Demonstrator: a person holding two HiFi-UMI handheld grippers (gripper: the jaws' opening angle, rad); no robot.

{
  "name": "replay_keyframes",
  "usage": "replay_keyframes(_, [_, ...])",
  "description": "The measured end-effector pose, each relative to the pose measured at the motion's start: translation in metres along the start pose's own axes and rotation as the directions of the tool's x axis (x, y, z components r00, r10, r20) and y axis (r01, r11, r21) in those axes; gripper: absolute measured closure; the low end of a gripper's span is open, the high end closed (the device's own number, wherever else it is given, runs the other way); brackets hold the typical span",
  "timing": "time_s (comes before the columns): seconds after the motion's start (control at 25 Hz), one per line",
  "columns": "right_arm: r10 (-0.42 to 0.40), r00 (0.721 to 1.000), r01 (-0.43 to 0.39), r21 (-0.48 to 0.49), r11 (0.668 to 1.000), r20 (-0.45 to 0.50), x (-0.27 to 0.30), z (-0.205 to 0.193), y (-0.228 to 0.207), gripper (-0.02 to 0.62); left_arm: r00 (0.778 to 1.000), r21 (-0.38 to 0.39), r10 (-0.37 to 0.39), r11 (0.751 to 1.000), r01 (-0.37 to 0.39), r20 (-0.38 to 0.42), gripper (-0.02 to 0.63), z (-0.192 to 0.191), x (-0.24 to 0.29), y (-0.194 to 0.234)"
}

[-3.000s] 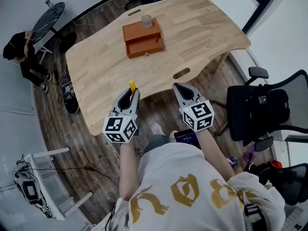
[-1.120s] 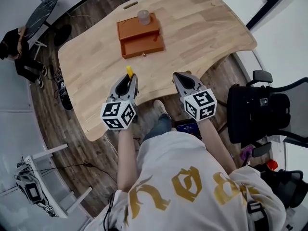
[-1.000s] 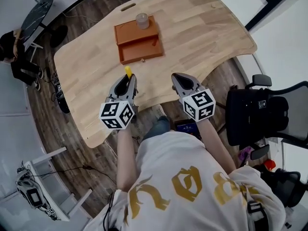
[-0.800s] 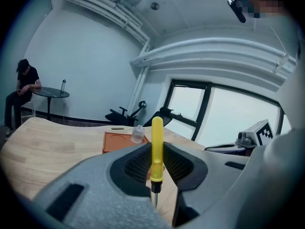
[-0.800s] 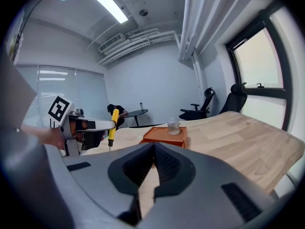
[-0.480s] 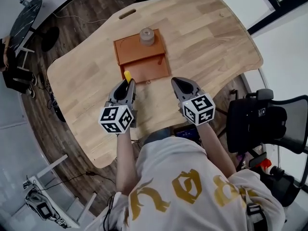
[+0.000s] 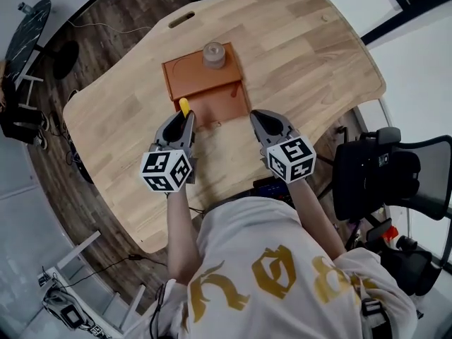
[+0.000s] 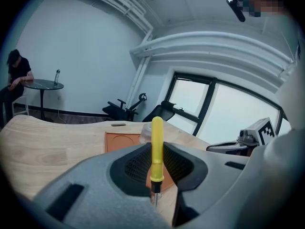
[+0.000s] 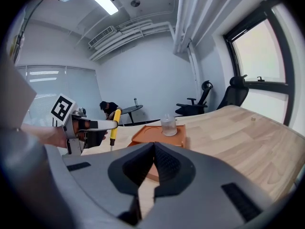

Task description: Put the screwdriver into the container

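Left gripper view shows upright yellow-handled screwdriver [image 8: 157, 147].

You look down on a wooden table [image 7: 304, 48]. Your left gripper [image 7: 181, 121] grips a yellow screwdriver [image 7: 184, 107] by the near end of an orange container [image 7: 188, 76]. A clear cup [image 7: 214, 54] stands at its far end. Your right gripper [image 7: 260, 119] is just beside the container.

Pale wooden table with curved edges [image 7: 304, 69], narrow slot [image 7: 181, 20] near its far rim — flat orange rectangular tray [image 7: 191, 80] lying mid-table
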State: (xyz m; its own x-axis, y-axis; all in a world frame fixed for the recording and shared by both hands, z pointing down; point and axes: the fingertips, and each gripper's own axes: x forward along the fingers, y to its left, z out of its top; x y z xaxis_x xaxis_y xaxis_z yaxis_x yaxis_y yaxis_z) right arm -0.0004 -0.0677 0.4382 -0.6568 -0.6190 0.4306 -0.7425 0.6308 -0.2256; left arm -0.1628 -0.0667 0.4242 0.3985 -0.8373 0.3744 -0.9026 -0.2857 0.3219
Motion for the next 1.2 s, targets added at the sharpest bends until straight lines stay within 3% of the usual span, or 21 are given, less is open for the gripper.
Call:
replay_keyframes(0.76, [0.036, 0.999, -0.036, 0.005, 0.999, 0.017, 0.028, 0.009, -0.023, 0.584, 0.999, 0.025, 0.055, 0.998, -0.055, -0.001, 0.529, 0.016, 0.018, 0.017])
replay_keyframes(1.2, [0.049, 0.999, -0.048, 0.030, 0.998, -0.010, 0.045, 0.004, -0.035, 0.584, 0.996, 0.087, 0.064, 0.995, -0.058, -0.063, 0.529, 0.008, 0.033, 0.023])
